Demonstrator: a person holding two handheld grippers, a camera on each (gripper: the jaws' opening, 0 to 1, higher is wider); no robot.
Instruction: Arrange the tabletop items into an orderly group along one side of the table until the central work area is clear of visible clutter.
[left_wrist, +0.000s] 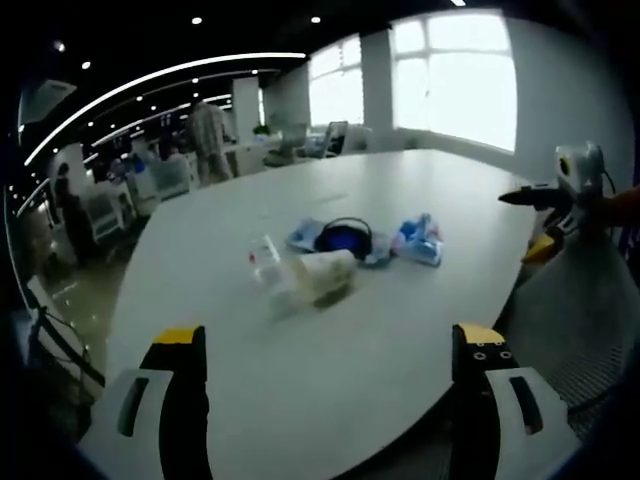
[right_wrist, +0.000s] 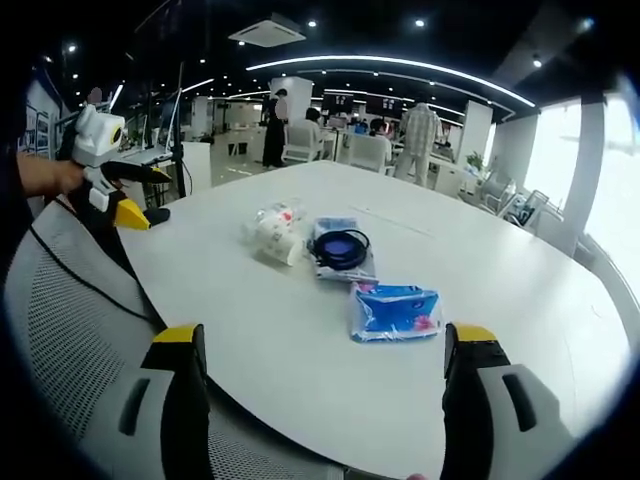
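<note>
Both claws are released and carry nothing. The left claw (left_wrist: 325, 345) shows its two yellow-tipped jaws standing wide apart at the bottom of the left gripper view, and the right claw (right_wrist: 325, 345) shows the same wide gap at the bottom of the right gripper view. Each hangs back at the near edge of the white worktop (left_wrist: 400, 200), well apart from the items — a stance that fits sizing up the clutter before any reach.

The clutter sits in a loose bunch at the middle of the right gripper view. A clear plastic bottle (right_wrist: 272, 232) lies on its side toward centre left. Just beside it to the right, a coil of dark cable (right_wrist: 342, 247) rests on a flat blue packet (right_wrist: 340, 265). A blue tissue pack (right_wrist: 393, 311) lies lower right of these, near but apart. In the left gripper view the same bunch is at frame centre, though it is blurred there, and the pale object next to the bottle could be a crumpled wrapper or part of the bottle itself.

A mesh chair back (right_wrist: 70, 310) fills the lower left of the right gripper view, so the person likely stands behind it. The items lie in the central area, so my guess is that nothing has yet been moved to a side — the arranging is at its start.
</note>
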